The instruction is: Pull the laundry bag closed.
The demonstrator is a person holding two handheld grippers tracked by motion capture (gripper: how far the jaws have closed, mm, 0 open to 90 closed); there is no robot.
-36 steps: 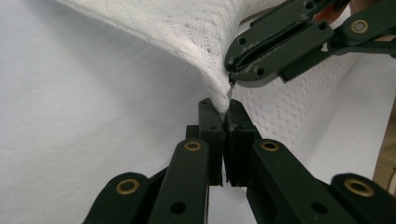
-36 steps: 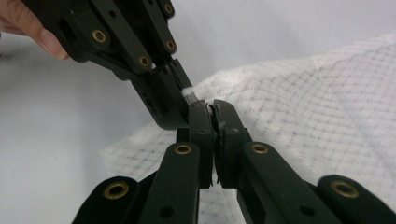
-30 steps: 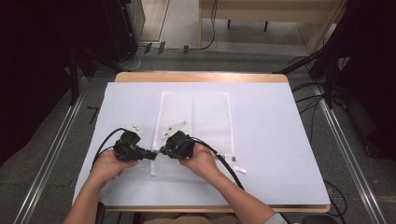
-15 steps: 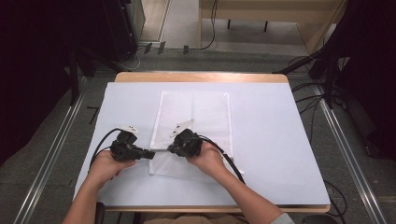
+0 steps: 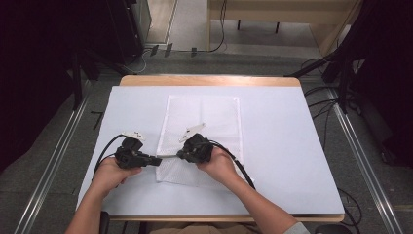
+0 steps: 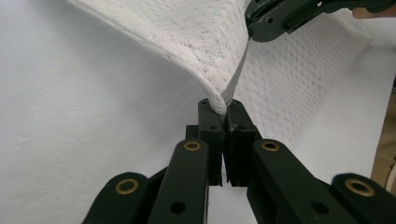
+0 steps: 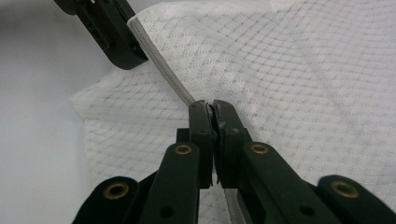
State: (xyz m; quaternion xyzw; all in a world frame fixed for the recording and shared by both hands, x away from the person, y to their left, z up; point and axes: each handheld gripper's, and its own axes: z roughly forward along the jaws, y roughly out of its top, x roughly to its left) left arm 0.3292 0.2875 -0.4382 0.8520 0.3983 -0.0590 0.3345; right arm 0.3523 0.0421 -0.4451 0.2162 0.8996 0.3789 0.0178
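Both hands sit lower and slightly farther apart than half a second ago, and between them the near-left edge of the white mesh cloth (image 5: 202, 129) is now drawn out off the white table (image 5: 272, 146). From the high view, the left claw (image 5: 157, 160) points right at the cloth's near-left corner, while the right claw (image 5: 181, 155) points left, just beside it, with the cloth's hem running between the two; the rest of the cloth lies flat in the middle of the table. Seen in the left gripper view, the left claw (image 6: 224, 109) is clenched on the folded hem (image 6: 236, 77) at the corner, the mesh rising away from it toward the other claw at the upper right. Looking along the right gripper view, the right claw (image 7: 212, 108) is likewise clamped on the hem (image 7: 161, 67), which runs taut up to the left claw at the top left. I judge that both grips are secure and the edge is tensioned, so lifting or folding the near edge over can follow.
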